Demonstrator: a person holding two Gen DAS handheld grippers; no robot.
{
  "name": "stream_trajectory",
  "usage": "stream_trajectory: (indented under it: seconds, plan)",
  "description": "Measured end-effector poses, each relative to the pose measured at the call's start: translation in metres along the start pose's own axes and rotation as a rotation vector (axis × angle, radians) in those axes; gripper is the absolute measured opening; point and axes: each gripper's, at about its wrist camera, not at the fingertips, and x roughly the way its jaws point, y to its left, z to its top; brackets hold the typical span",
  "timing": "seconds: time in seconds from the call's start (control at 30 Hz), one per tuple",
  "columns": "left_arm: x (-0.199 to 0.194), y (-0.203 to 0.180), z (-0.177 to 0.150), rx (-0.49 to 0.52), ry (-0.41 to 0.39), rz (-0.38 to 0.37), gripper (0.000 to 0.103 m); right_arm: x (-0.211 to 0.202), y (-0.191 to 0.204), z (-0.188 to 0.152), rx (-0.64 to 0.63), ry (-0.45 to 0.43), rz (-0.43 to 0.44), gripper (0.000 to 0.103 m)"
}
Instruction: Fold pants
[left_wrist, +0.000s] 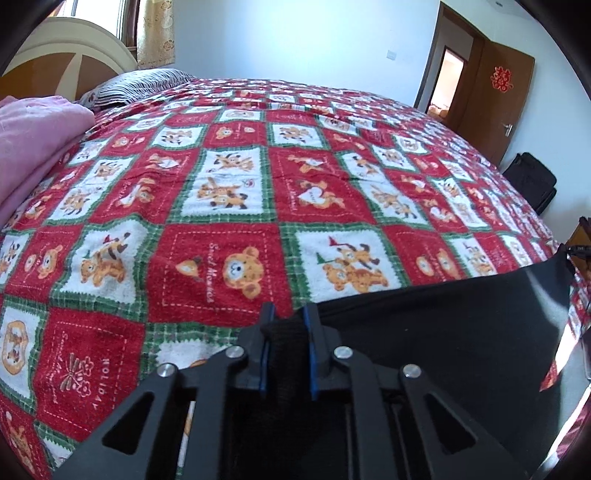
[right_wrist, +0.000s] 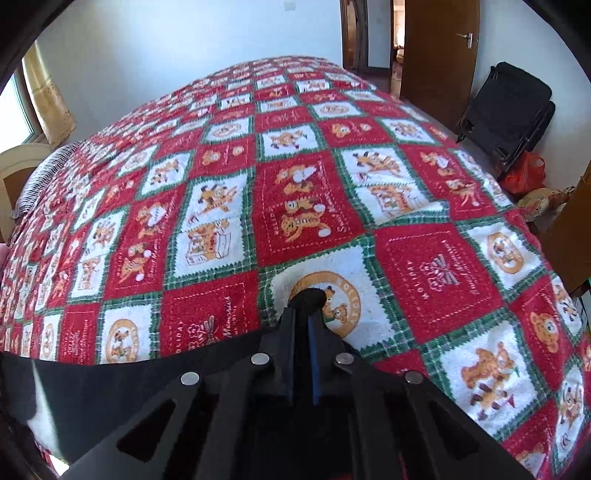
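You were at the grab step: left tongs (left_wrist: 287, 325) and right tongs (right_wrist: 304, 317) each clamped nearly closed on a bunched edge of the black pants (left_wrist: 443, 325), stretched between them over the bed (left_wrist: 258, 184). Next probably called for lifting both together.

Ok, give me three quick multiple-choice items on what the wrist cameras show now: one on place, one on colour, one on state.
1. Where does the pink folded blanket lie?
A. At the left edge of the left wrist view
B. By the door
C. On the floor

2. What colour are the fabric pants?
A. White
B. Black
C. Green

3. How do the left gripper and right gripper stand?
A. Both wide open
B. One open
C. Both clamped on pants

Answers: 1 A, it lies on the red checked bear bedspread there; 2 B, the cloth is black; 3 C, black fabric bunches between each pair of jaws.
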Motion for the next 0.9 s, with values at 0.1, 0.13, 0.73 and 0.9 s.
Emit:
stream_trajectory:
  seconds: [0.1, 0.13, 0.73, 0.9]
  plan:
    - [-0.006, 0.003, 0.003, -0.024, -0.019, -0.031, 0.014, -0.020, -0.001, -0.003, 0.010, -0.039, 0.014, 0.006]
    - [-0.010, 0.005, 0.004, -0.034, -0.029, -0.042, 0.014, -0.028, -0.002, -0.004, 0.010, -0.055, 0.016, 0.006]
    - [-0.077, 0.011, -0.002, -0.049, -0.215, -0.180, 0.014, -0.167, -0.035, -0.067, 0.085, -0.337, 0.152, 0.004]
    - [-0.097, 0.007, -0.017, -0.030, -0.251, -0.228, 0.014, -0.182, -0.038, -0.095, 0.077, -0.334, 0.153, 0.003]
